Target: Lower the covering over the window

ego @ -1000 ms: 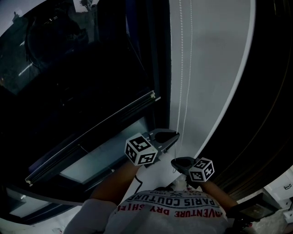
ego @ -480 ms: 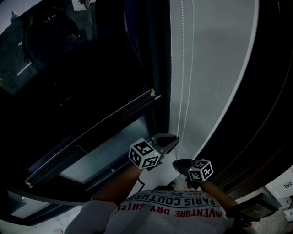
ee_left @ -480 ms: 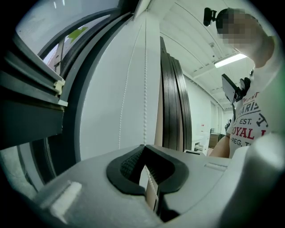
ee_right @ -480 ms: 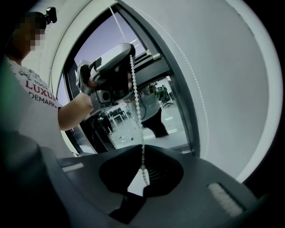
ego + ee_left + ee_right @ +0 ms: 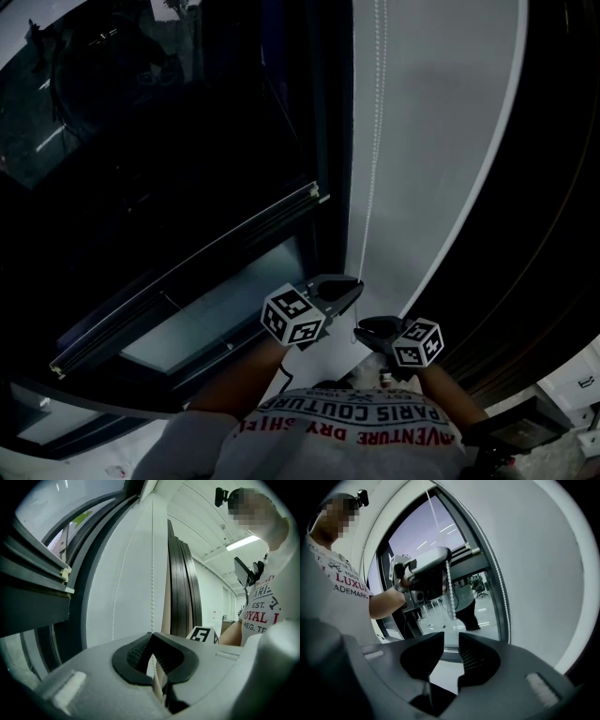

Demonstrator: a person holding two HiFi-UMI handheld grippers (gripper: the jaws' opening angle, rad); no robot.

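Observation:
The blind's white bead chain [image 5: 376, 141] hangs down the white wall strip beside the window. My left gripper [image 5: 352, 287] is shut on one strand of the bead chain [image 5: 152, 597], which runs down between its pads; a second strand [image 5: 119, 588] hangs free to the left. My right gripper [image 5: 362, 328] sits just below and to the right; its jaws have just been opening and nothing is between them [image 5: 451, 651]. In the right gripper view the left gripper [image 5: 425, 569] holds the chain [image 5: 449, 590]. The blind's bottom rail [image 5: 187, 270] crosses the dark window on a slant.
The dark window frame post [image 5: 328, 141] stands left of the chain. The white wall strip [image 5: 441, 141] lies behind the chain, with stacked dark panels [image 5: 553, 234] to its right. Lighter glass [image 5: 216, 323] shows under the rail. My printed shirt [image 5: 361, 431] fills the bottom edge.
The right gripper's jaws have parted and it has shifted a little to the right. The left gripper sank slightly with the chain. The two chain strands now hang closer together.

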